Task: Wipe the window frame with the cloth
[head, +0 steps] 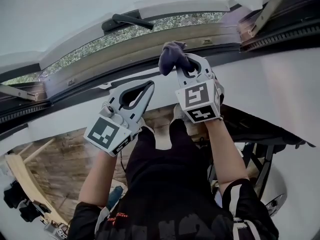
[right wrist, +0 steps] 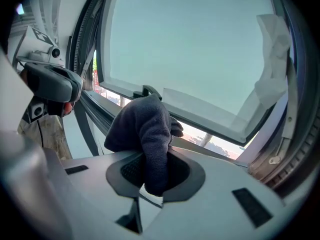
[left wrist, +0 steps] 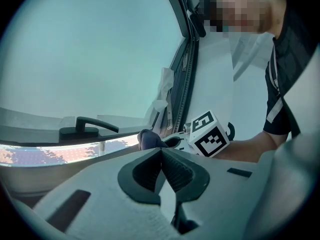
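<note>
Your dark shirt point(head: 165, 184) fills the bottom of the head view, closest to the camera, and both bare forearms point(head: 225, 149) reach up from it toward the window.

Your right claw point(head: 186, 66) is clamped on the cloth point(head: 171, 56). In the right gripper view the dark cloth point(right wrist: 145, 129) hangs down between the two jaws of that claw point(right wrist: 154, 176) and bunches up above them in a loose lump. From the head view, the lump sits at the lower rail of the window frame point(head: 125, 51), over the dark strip under the pale band. You cannot tell from any view whether it presses on the rail.

Your left claw point(head: 149, 85) is beside the right one, lower and to its left, and points at the same rail. In the left gripper view its jaws point(left wrist: 161, 151) are closed together at the tips with nothing between them. The cloth point(left wrist: 148, 139) shows just beyond them.

The window is tilted open. Its black handle point(head: 125, 20) lies sideways on the sash above the cloth, and the pane point(right wrist: 190, 39) looks pale and blank. A white wall point(head: 280, 84) runs under the frame, and a wooden floor point(head: 60, 159) lies far below on your left.
</note>
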Motion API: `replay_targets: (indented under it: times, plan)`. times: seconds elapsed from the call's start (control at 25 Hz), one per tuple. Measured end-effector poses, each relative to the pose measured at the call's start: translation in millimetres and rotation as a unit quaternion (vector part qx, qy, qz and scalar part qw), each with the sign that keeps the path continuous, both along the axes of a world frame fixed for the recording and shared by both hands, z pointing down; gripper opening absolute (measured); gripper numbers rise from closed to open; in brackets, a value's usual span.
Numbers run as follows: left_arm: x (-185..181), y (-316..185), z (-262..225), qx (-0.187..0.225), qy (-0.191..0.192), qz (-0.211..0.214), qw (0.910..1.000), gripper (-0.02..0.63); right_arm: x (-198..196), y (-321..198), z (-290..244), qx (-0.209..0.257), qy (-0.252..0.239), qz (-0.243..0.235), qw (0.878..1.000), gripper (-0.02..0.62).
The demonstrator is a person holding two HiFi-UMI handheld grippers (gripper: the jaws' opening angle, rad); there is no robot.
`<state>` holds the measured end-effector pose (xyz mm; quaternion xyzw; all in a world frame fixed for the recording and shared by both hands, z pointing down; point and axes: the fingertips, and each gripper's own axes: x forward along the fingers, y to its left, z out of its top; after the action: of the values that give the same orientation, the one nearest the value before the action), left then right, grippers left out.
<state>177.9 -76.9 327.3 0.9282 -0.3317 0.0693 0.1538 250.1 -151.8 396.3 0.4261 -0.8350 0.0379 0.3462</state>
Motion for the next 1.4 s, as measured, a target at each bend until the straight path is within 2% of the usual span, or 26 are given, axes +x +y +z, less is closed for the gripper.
replay_targets:
  times: [0.56, 0.92, 1.4]
  plan:
    - [56.6, -18.5, -2.9, 0.003, 0.001, 0.04, 0.9992, 0.018, 86.7, -16.2, -0.7, -0.003, -0.002, 0.072, 0.997, 0.051]
    - [78.6, -26.8, -2.0, -0.001, -0.002, 0.053, 0.9986, 0.018, 132.5, -26.2, -0.9, 0.002, 0.005, 0.11, 0.994, 0.051]
    - [100.8, -37.5, -2.6, 0.001, 0.001, 0.071, 0.9975, 0.018, 174.2, -34.0, -0.6, 0.005, 0.013, 0.145, 0.989, 0.052]
